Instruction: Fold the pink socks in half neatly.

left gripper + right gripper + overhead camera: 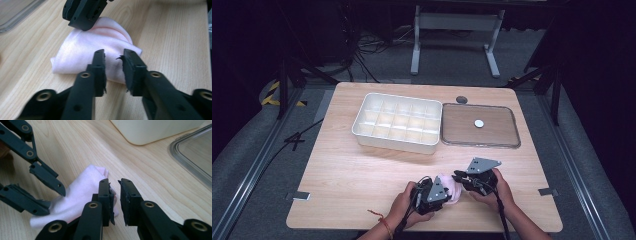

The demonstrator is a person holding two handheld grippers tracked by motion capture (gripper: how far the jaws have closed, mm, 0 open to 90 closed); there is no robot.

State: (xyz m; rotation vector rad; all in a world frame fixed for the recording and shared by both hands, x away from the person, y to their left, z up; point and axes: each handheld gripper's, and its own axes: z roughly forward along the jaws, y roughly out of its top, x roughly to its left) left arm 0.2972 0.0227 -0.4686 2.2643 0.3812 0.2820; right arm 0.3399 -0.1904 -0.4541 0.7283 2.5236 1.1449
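A folded pale pink cloth (453, 190) lies on the wooden table (352, 170) near its front edge, between my two grippers. My left gripper (443, 194) comes at it from the left. In the left gripper view its jaws (113, 53) stand a little apart over the near edge of the cloth (95, 40), with no fabric pinched. My right gripper (458, 176) comes from the right. Its jaws (113, 181) are also slightly apart at the cloth's (82, 192) corner, the left jaw against the fabric's edge. Each gripper shows in the other's view: right gripper (83, 12), left gripper (55, 201).
A white box with several compartments (397, 122) stands at the table's middle back. Beside it on the right lies a clear lid (507, 125) with a small white disc (479, 123) on it. A grey round cap (461, 99) sits behind them.
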